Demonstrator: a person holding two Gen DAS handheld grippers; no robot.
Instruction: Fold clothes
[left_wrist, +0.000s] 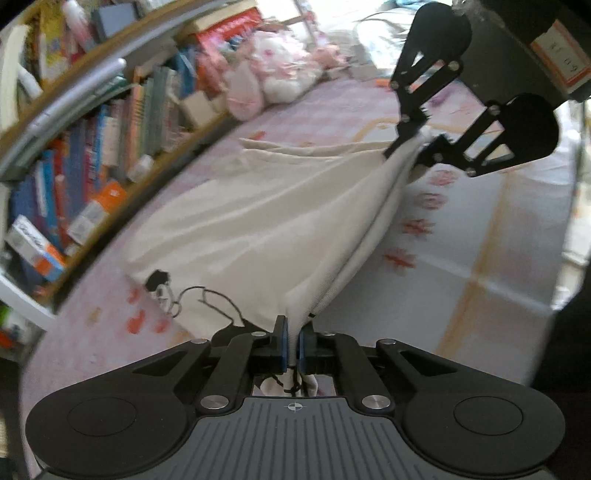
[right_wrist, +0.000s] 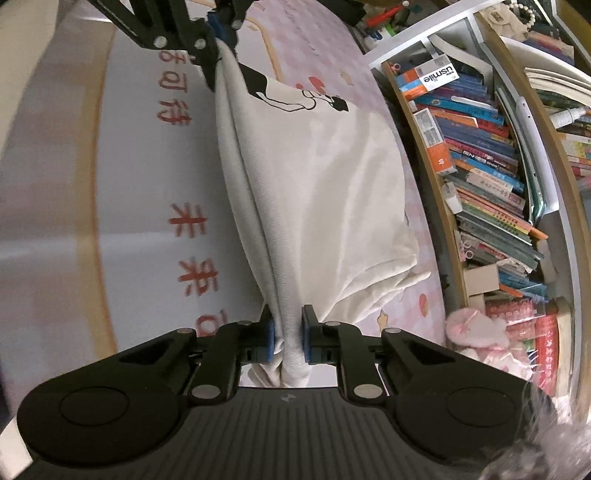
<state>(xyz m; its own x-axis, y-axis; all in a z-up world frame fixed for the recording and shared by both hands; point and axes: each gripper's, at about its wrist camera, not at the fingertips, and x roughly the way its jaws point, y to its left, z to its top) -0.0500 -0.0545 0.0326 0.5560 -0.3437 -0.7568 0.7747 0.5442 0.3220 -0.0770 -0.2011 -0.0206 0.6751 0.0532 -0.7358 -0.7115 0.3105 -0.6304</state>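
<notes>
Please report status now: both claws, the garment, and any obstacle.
Left claw and right claw both shut on white garment. Edge stretched between them, rest draped on bed cover. No obstacle seen.

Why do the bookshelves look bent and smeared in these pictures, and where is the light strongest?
Left wrist view: the fisheye lens curves the bookshelf, its books smeared by blur, and daylight washes out the top, while the white shirt in the left gripper stays fairly sharp. Right wrist view: the shelf bows too, the bedsheet is softer, and the right gripper is crisp.
</notes>
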